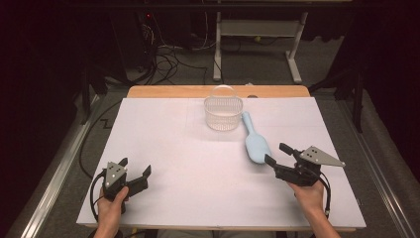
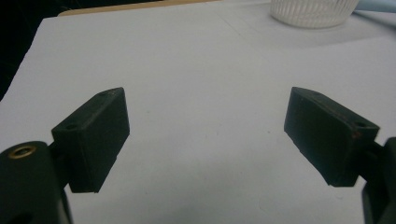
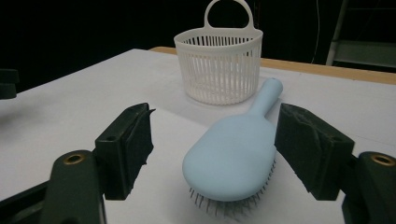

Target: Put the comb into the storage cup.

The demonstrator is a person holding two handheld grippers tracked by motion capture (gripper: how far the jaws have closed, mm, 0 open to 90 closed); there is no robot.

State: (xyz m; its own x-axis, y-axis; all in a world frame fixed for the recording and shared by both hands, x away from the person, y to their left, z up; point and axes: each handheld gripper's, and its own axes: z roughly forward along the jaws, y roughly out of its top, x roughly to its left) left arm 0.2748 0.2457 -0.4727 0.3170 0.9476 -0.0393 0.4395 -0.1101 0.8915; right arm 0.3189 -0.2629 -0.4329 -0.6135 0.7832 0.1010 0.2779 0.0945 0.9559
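My right hand-held gripper [image 1: 275,153] is spread wide, with nothing pinched. The blue hairbrush [image 1: 255,141] lies bristles down on the white surface [image 1: 173,163], right of the middle of the high view, just beside the white basket [image 1: 223,113]. I think I should slide both jaws around the wide head before squeezing. The right gripper view shows the bristles [image 3: 219,205]. My left hand-held gripper [image 1: 134,167], lower left, is spread too.

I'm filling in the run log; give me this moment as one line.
right gripper: open, jaws either side of hairbrush, no grip | hairbrush: bristles down beside basket | left gripper: open, idle
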